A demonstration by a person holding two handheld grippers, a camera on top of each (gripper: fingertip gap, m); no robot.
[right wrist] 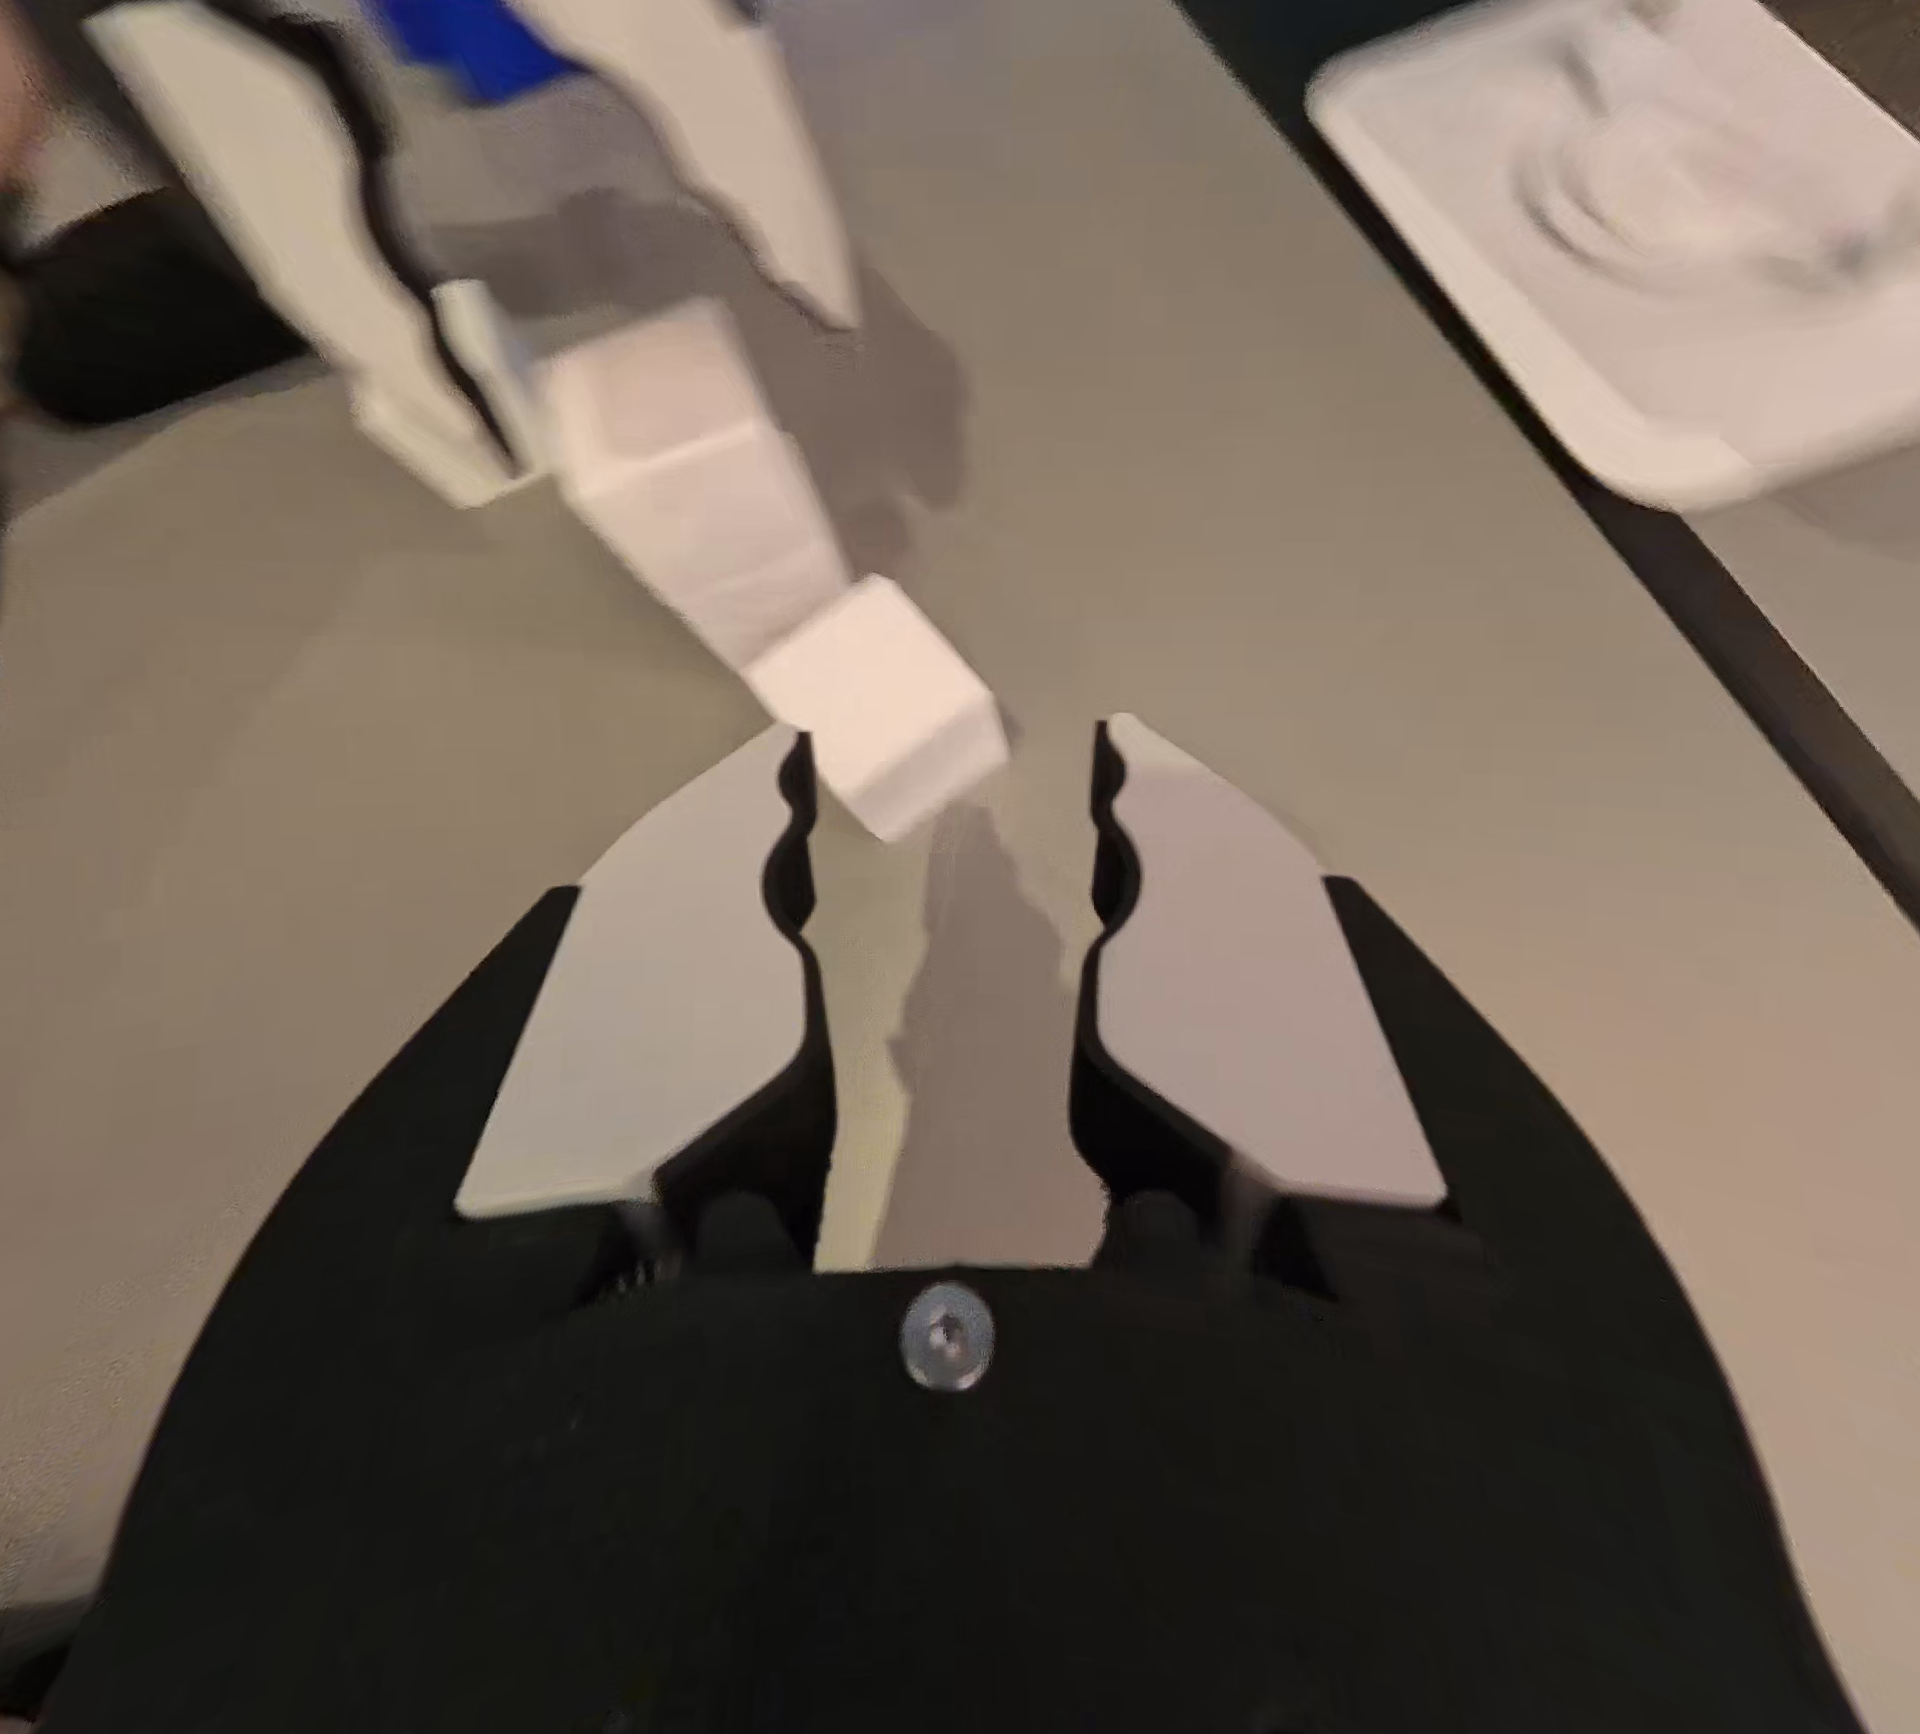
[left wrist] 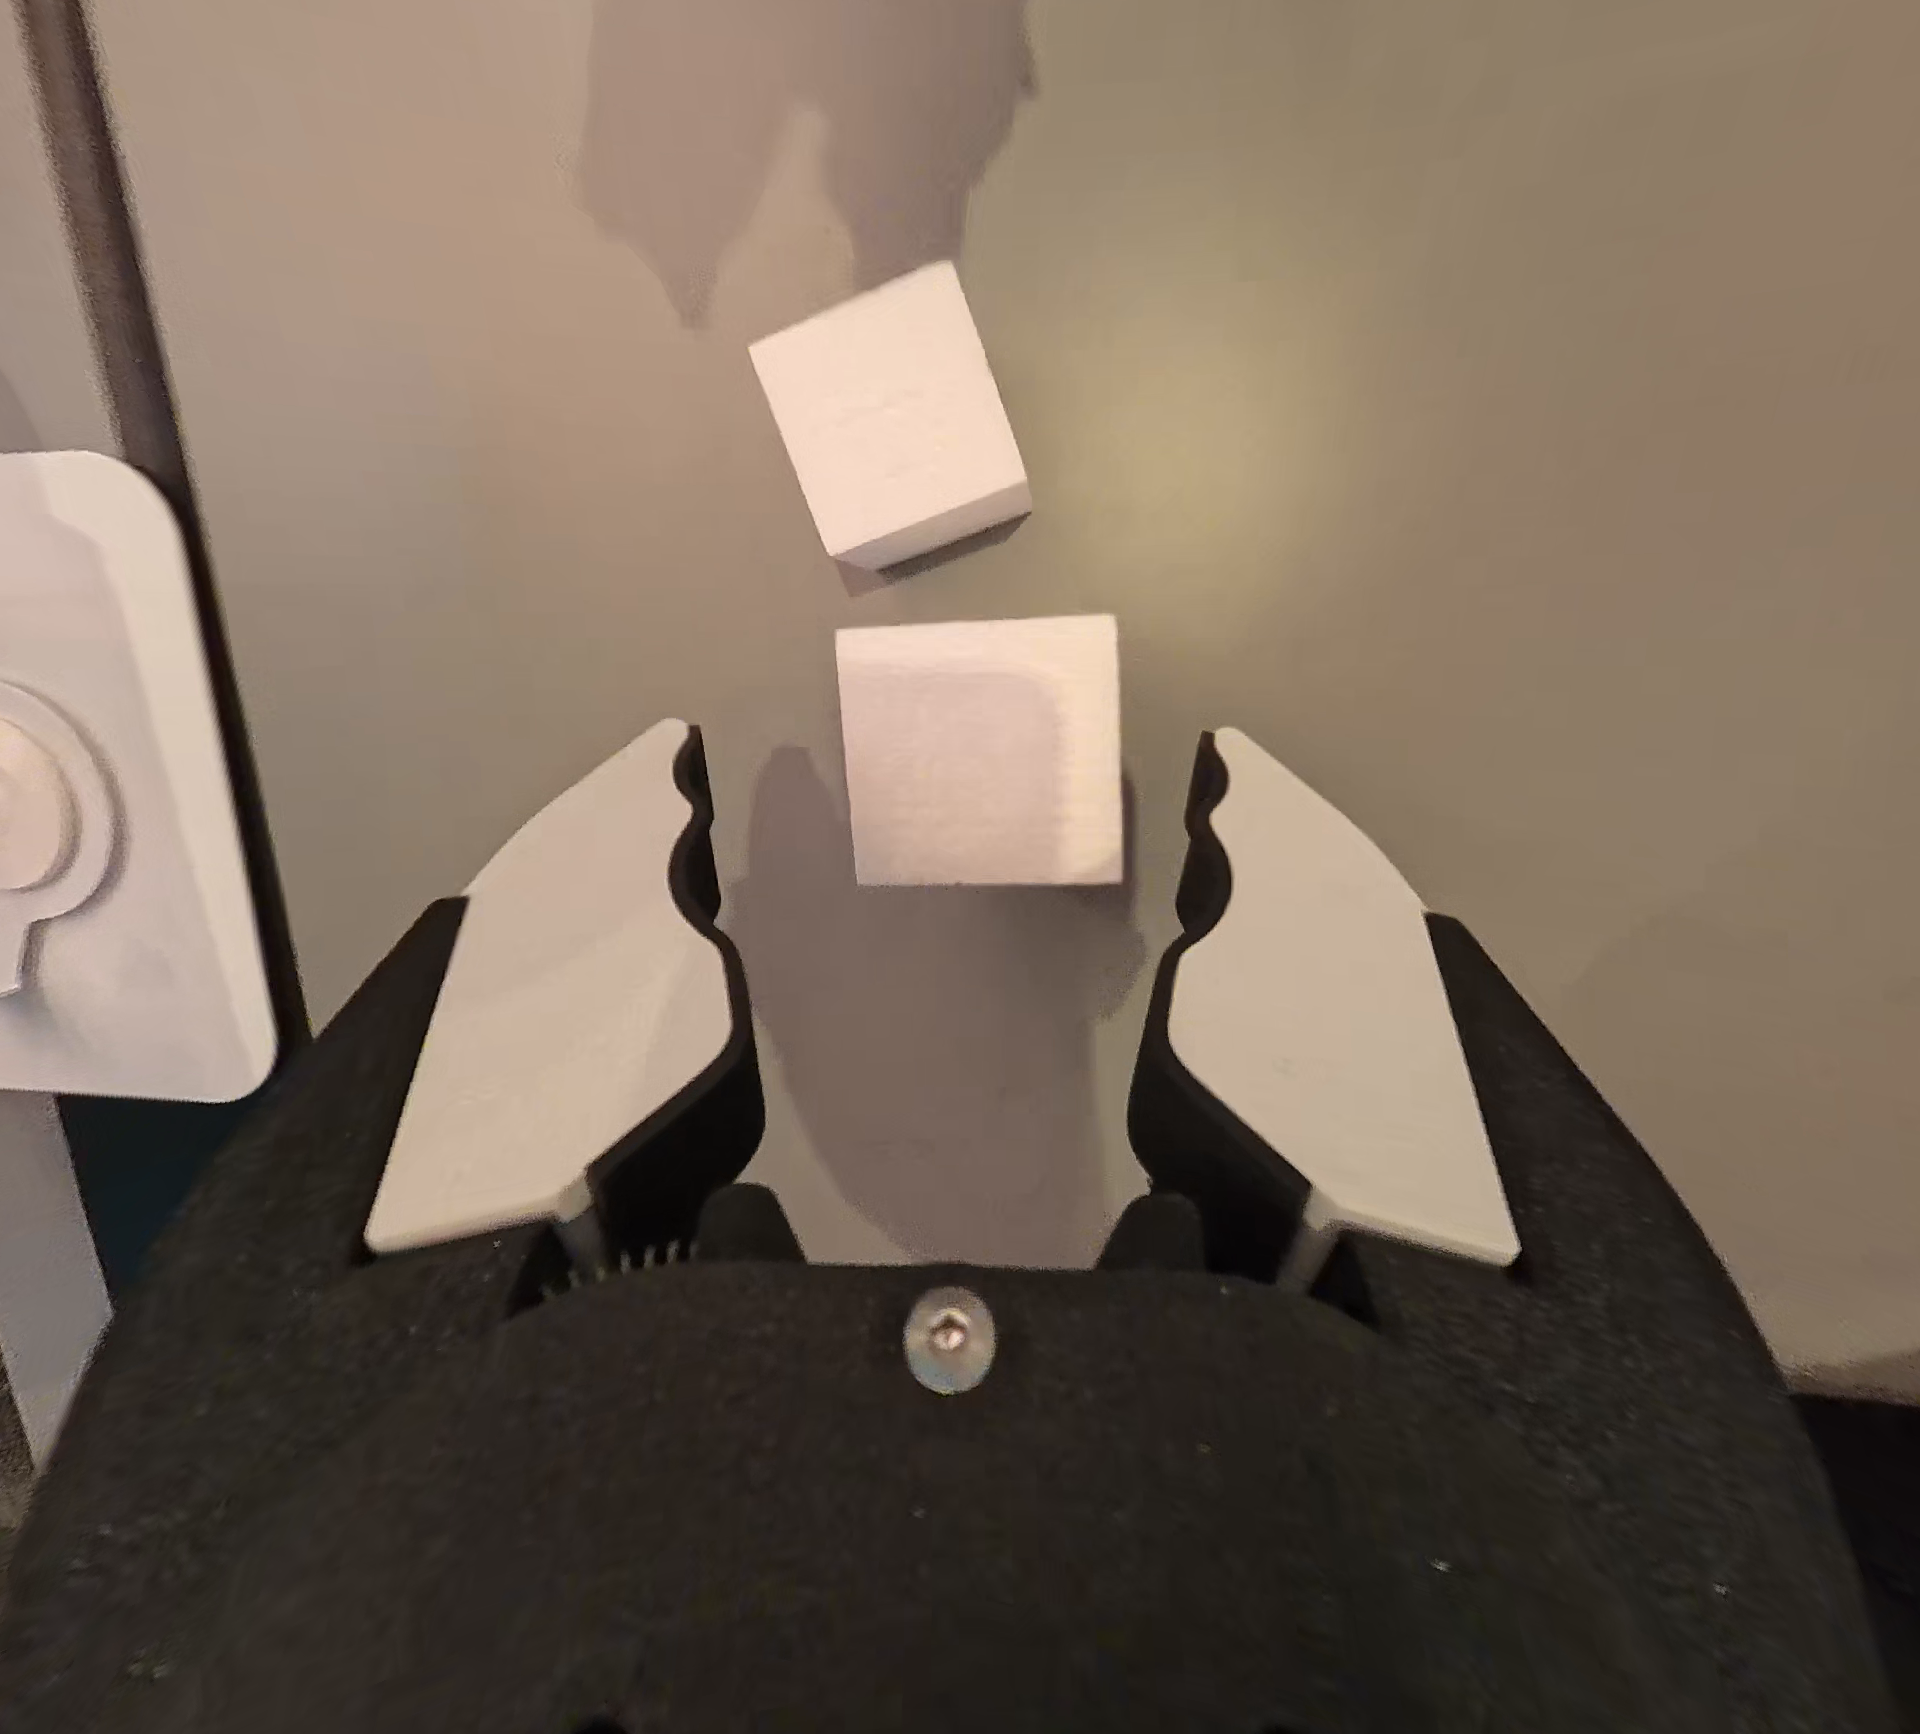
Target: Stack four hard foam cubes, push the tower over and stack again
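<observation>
Two white cubes [left wrist: 977,749] lie on grey table [left wrist: 1455,541].

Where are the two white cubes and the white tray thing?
Near cube [left wrist: 982,749]: left wrist view, middle of its top face.
Far cube [left wrist: 883,422]: left wrist view, middle of its top face.
White tray [right wrist: 1455,157]: right wrist view, its flat base.

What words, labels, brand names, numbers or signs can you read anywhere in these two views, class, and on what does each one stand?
None can be read in either view.
White foam cubes: plain faces, no marks.
Left gripper and right gripper: blank fingers, no lettering.
White plastic stand: blurred, no print made out.
Grey table: bare of any print.
</observation>
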